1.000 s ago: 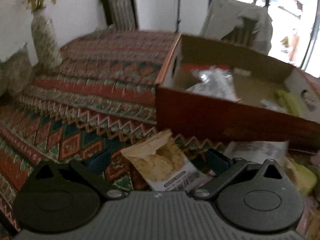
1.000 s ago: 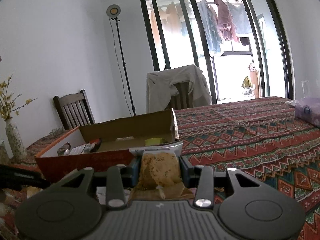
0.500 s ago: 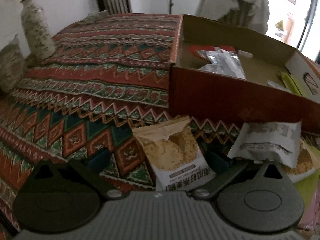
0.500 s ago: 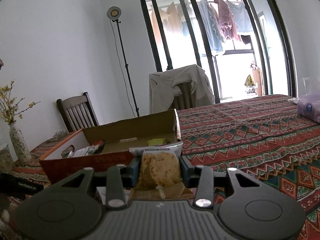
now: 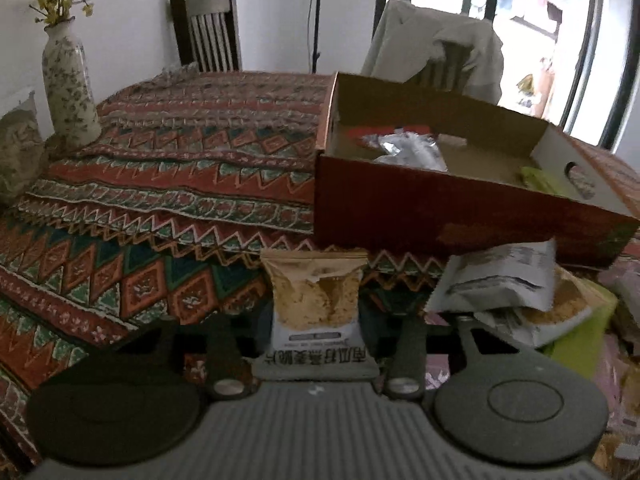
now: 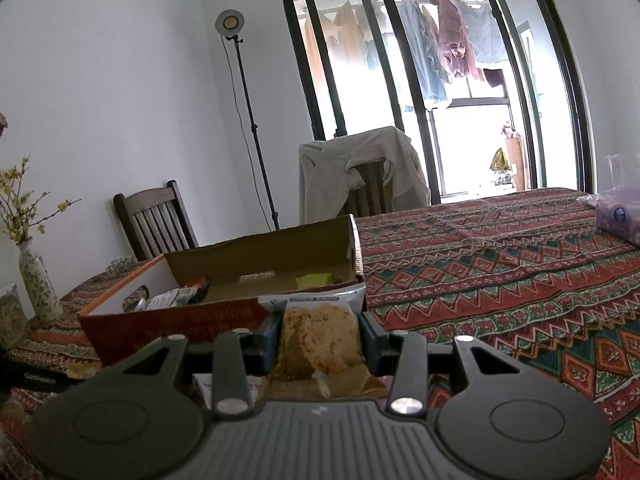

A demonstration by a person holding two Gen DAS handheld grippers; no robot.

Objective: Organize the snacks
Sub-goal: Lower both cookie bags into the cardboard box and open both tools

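Covering the bench: a patterned cloth (image 5: 172,208) of red, green and orange zigzag bands, spread from the near edge to the far end in both views.
Left gripper (image 5: 316,312): clamped on one tan snack packet (image 5: 314,300), held upright just in front of the box's near wall.
Right gripper (image 6: 318,340): clamped on a second snack packet (image 6: 318,340) of crumbly yellow filling, raised in front of the box's right end.
Loose snacks: a small pile (image 5: 516,292) lies near right of the left gripper, against the box's front; a grey-white packet is on top, the number beneath cannot be told.
Box (image 5: 440,216): one open cardboard box with a red outside, standing mid-bench; inside are silvery wrappers (image 5: 412,150) at its left and a yellow-green packet (image 5: 540,178) at its right.
Vase (image 5: 68,88): one, flowered, with yellow sprigs, at the bench's far left.
Purple pack (image 6: 618,216): one, far right on the bench.
Chairs: two beyond the bench, a bare wooden one (image 6: 154,220) and one draped with a pale garment (image 6: 360,172).
Room: white walls, a lamp on a thin stand (image 6: 244,92), and dark-framed glass doors (image 6: 436,80) with laundry hanging outside.
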